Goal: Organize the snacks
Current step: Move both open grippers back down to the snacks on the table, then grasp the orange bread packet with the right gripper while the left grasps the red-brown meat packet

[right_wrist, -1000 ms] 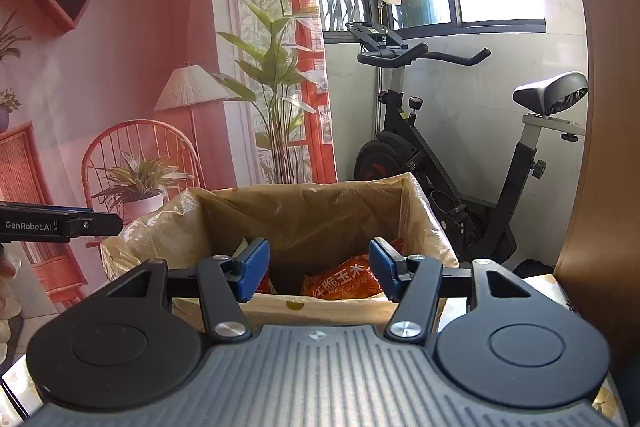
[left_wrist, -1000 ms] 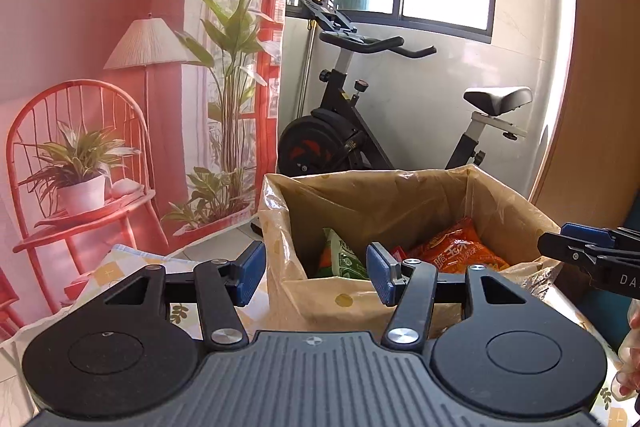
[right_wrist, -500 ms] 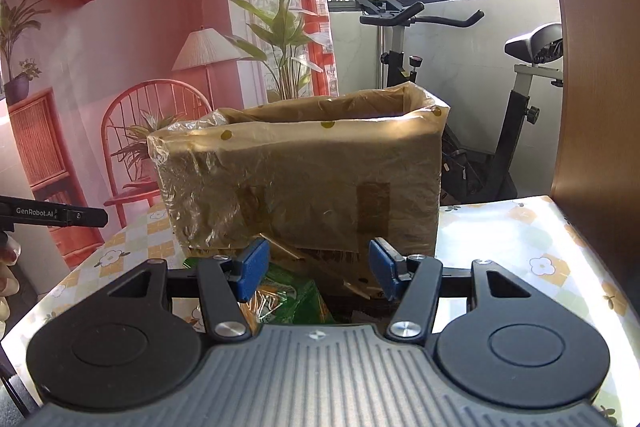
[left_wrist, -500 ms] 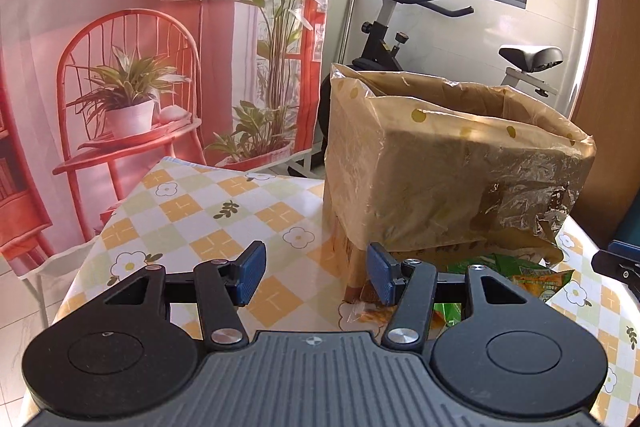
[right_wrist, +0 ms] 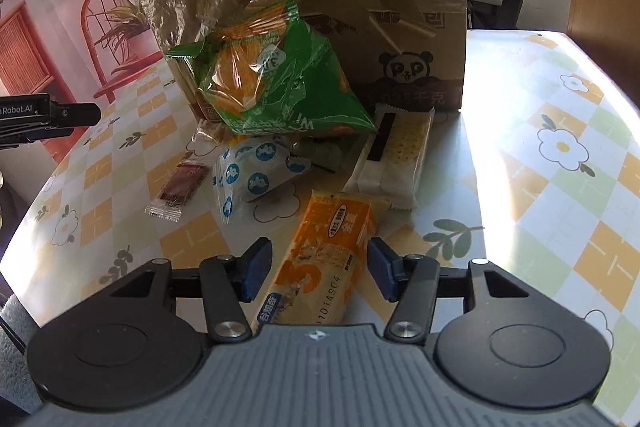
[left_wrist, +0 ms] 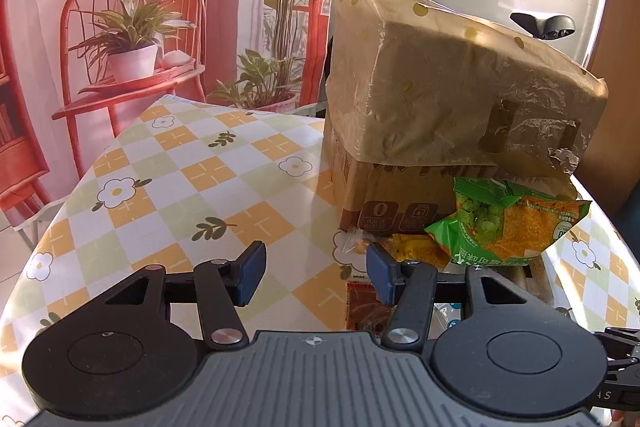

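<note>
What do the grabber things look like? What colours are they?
Both are the same: the left gripper and the right gripper have blue pads on black arms with silver pivot screws, two round black discs, and a ribbed grey body. White lettering marks the left one's side.

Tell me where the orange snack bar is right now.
In the right wrist view, the orange snack bar lies on the table between the right tool's open fingers, just in front of the pale cracker pack.
</note>
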Action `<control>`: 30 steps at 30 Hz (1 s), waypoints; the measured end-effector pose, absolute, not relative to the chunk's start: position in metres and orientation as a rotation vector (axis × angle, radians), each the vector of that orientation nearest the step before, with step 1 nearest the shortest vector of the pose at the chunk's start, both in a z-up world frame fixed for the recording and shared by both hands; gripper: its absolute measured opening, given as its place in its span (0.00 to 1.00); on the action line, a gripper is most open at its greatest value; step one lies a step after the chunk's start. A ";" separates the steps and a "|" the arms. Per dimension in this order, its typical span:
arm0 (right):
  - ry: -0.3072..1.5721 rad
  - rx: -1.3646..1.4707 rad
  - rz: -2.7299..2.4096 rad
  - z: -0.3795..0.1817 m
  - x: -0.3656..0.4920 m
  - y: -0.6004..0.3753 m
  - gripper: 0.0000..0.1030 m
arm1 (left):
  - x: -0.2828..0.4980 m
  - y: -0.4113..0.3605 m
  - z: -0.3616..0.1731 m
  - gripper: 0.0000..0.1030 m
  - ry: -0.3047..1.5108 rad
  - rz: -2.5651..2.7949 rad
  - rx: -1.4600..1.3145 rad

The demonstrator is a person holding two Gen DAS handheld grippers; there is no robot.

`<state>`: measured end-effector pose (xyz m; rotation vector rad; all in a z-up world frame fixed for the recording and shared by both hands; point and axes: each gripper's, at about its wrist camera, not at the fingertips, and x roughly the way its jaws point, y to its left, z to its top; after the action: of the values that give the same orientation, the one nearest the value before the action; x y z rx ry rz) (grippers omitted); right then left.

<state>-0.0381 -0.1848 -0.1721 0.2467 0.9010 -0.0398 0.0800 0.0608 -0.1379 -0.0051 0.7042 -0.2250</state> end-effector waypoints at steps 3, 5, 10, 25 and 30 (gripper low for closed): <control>0.918 0.225 0.006 -0.178 -0.036 -0.177 0.44 | 0.078 0.062 -0.145 0.56 0.729 -0.226 -0.030; 0.913 0.202 0.030 -0.179 -0.032 -0.171 0.42 | 0.076 0.061 -0.151 0.56 0.742 -0.221 -0.024; 0.866 0.074 0.063 -0.182 -0.025 -0.164 0.39 | 0.073 0.058 -0.163 0.56 0.767 -0.240 -0.038; 0.737 0.013 0.046 -0.198 -0.034 -0.171 0.37 | 0.088 0.024 -0.206 0.55 0.819 -0.320 0.027; 0.731 0.047 0.059 -0.198 -0.034 -0.176 0.37 | 0.099 0.009 -0.212 0.56 0.811 -0.332 0.053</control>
<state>-0.0336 -0.1761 -0.1978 0.0469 0.7309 0.0590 0.0992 0.0090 -0.2117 0.0533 0.8109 -0.3324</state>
